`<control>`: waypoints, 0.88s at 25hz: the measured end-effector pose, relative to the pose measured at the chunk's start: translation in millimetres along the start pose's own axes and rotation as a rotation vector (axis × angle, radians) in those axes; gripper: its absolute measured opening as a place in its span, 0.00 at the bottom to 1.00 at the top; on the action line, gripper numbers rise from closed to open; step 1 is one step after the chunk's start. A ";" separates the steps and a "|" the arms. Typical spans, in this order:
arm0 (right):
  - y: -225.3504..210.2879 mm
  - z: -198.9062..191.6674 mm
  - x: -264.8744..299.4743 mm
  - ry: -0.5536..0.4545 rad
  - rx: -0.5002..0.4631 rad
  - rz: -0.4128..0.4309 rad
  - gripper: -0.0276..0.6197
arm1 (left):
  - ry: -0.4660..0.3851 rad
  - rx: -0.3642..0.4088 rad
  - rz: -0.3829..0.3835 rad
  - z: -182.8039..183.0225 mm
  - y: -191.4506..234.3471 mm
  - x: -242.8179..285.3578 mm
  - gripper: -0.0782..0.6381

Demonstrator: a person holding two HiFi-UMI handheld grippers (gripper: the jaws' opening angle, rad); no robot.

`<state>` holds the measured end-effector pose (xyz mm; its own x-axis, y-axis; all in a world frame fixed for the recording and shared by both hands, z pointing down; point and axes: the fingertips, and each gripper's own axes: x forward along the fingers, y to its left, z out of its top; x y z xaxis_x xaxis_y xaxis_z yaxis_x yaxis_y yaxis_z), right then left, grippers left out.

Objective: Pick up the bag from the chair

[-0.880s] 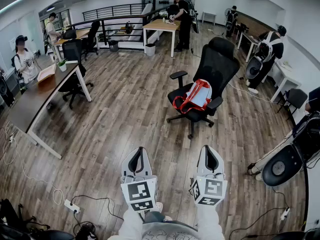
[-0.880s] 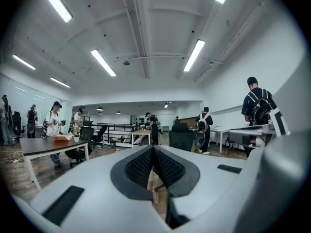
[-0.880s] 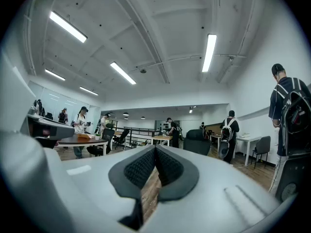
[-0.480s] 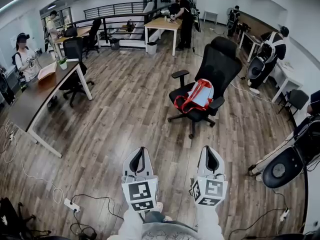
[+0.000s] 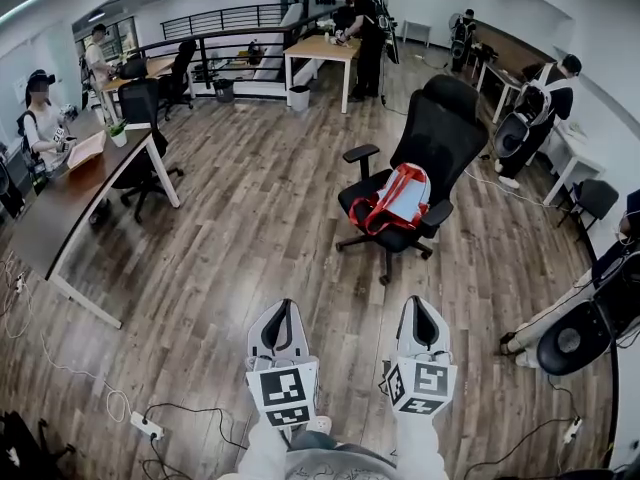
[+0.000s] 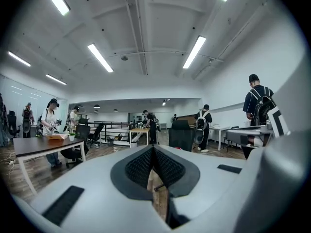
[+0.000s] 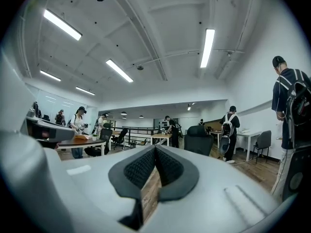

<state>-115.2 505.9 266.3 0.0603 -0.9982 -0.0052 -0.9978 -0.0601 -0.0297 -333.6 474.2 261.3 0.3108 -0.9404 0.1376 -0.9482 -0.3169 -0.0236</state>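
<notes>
Counter point(image 5: 65, 183): a long dark one on the left, running from a far corner by the seated person down to a near corner at the left edge of view. It has no part in this task.

Left tongs point(image 5: 280, 316): closed, pads meeting at the tip with nothing between them. Held low and level, pointing ahead over bare wood floor.

Bag point(image 5: 400, 196): red with a pale panel, lying on the seat and tilted against the backrest. It is well beyond both tongs and well right of the counter's far corner.

Right tongs point(image 5: 420, 310): also closed and empty, just beside the left pair and aimed roughly toward the bag.

Chair point(image 5: 442, 128): black office chair on castors, armrests on both sides of the bag.

Step in hand: judged as the approach, with no grasp begun.

Doing it well: walk close first, then open one pair wide before reaching. Go for a red strap or the upper edge and lift straight up. A sideways tug would likely roll the chair or catch the bag on an armrest.
</notes>
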 end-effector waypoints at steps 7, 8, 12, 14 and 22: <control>7.9 -23.9 28.1 0.033 0.004 -0.012 0.06 | 0.016 0.015 -0.029 -17.6 10.1 37.0 0.12; 7.4 -27.0 32.1 0.041 0.005 -0.013 0.06 | 0.025 0.012 -0.035 -20.1 10.4 42.6 0.12; -3.6 -35.6 53.3 0.063 0.018 -0.026 0.06 | 0.036 0.006 -0.041 -20.5 11.0 68.1 0.12; -12.0 -37.6 67.6 0.066 0.026 -0.036 0.06 | 0.036 0.003 -0.043 -19.1 11.2 84.8 0.12; -64.7 -36.4 163.0 0.051 0.040 -0.050 0.06 | 0.033 0.002 -0.029 -8.1 -1.6 183.6 0.12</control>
<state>-41.9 346.9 303.8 0.1073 -0.9931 0.0479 -0.9915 -0.1104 -0.0682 -275.5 303.0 294.6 0.3357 -0.9263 0.1713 -0.9387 -0.3441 -0.0215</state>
